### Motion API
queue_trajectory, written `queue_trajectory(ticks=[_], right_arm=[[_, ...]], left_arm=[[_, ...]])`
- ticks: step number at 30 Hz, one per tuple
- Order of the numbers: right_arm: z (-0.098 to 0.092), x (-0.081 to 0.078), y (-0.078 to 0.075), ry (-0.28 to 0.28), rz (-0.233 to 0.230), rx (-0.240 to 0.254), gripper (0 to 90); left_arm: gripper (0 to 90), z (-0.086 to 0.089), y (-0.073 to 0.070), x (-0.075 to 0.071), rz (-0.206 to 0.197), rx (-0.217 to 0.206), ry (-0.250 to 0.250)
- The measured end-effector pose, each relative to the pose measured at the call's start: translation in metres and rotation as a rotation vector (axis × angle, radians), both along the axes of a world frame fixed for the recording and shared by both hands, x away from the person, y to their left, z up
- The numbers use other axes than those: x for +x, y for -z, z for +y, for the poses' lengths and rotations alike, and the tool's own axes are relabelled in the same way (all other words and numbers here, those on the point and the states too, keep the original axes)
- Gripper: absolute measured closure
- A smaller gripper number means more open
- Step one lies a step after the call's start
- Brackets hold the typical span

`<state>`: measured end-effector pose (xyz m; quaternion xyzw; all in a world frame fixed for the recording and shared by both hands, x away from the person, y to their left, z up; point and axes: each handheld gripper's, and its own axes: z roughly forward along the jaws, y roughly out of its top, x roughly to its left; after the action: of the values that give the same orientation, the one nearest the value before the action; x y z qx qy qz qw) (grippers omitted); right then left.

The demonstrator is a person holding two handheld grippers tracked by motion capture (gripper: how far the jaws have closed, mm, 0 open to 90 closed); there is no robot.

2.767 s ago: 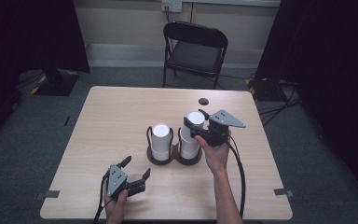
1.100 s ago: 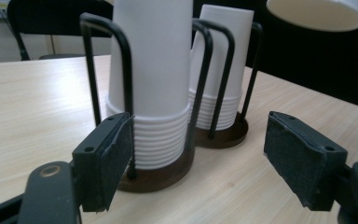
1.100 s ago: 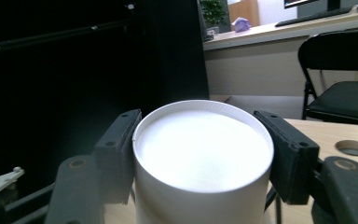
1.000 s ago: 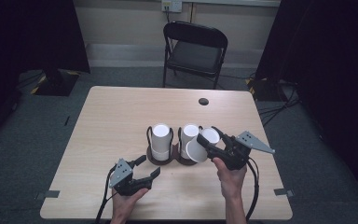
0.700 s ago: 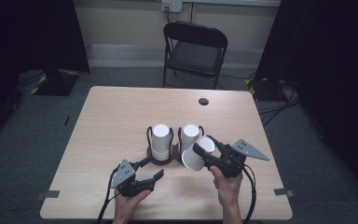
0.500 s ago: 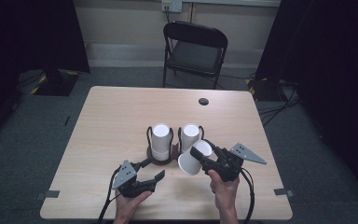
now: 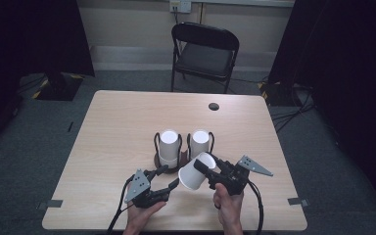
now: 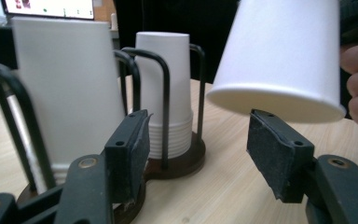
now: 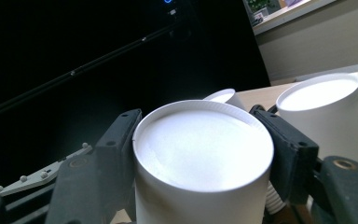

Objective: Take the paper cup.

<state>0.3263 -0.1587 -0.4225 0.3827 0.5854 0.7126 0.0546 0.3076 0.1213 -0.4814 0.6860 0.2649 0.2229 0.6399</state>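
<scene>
paper cup | clamped in right tongs (base hidden)

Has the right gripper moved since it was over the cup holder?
Yes. The right gripper, shut on a paper cup, has come toward the near table edge, away from the cup holder.

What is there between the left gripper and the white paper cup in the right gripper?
Nothing: in the high view only bare table separates the left gripper from the paper cup.

Three paper cups, two cup holders, one chair, two tools.
</scene>
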Motion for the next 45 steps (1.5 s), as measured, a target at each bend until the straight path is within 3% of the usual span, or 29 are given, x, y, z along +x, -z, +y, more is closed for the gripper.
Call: queue_trajectory(ticks=[3, 6, 11, 15, 24, 28, 31, 35, 39, 45], right_arm=[[0.003, 0.000, 0.002, -0.010, 0.005, 0.004, 35.3], [0.005, -0.001, 0.004, -0.025, 0.012, 0.016, 35.3], [0.009, -0.003, 0.006, -0.036, 0.016, 0.044, 35.3], [0.014, -0.003, 0.008, -0.058, 0.036, 0.058, 35.3], [0.019, -0.001, 0.010, -0.098, 0.068, 0.102, 35.4], [0.021, 0.001, 0.011, -0.112, 0.083, 0.112, 35.3], [0.022, 0.002, 0.012, -0.117, 0.086, 0.112, 35.0], [0.024, 0.002, 0.012, -0.112, 0.081, 0.093, 34.0], [0.024, 0.002, 0.013, -0.080, 0.058, 0.063, 31.4], [0.022, 0.000, 0.010, -0.023, 0.014, -0.007, 29.9]], left_arm=[[45.1, -0.004, 0.002, 0.000, -0.023, 0.023, 0.000], [50.0, -0.007, 0.003, 0.001, -0.043, 0.020, 0.003], [59.1, -0.010, 0.004, 0.002, -0.058, -0.004, 0.025], [62.8, -0.013, 0.007, 0.004, -0.100, -0.046, 0.050], [68.2, -0.015, 0.006, 0.003, -0.150, -0.093, 0.024], [68.7, -0.014, 0.004, 0.002, -0.152, -0.101, 0.019], [76.3, -0.011, 0.005, 0.002, -0.146, -0.098, 0.018], [79.2, -0.010, 0.008, 0.003, -0.134, -0.092, 0.037], [83.2, -0.011, 0.008, 0.002, -0.123, -0.076, 0.080], [83.7, -0.010, 0.007, 0.002, -0.099, -0.057, 0.086]])
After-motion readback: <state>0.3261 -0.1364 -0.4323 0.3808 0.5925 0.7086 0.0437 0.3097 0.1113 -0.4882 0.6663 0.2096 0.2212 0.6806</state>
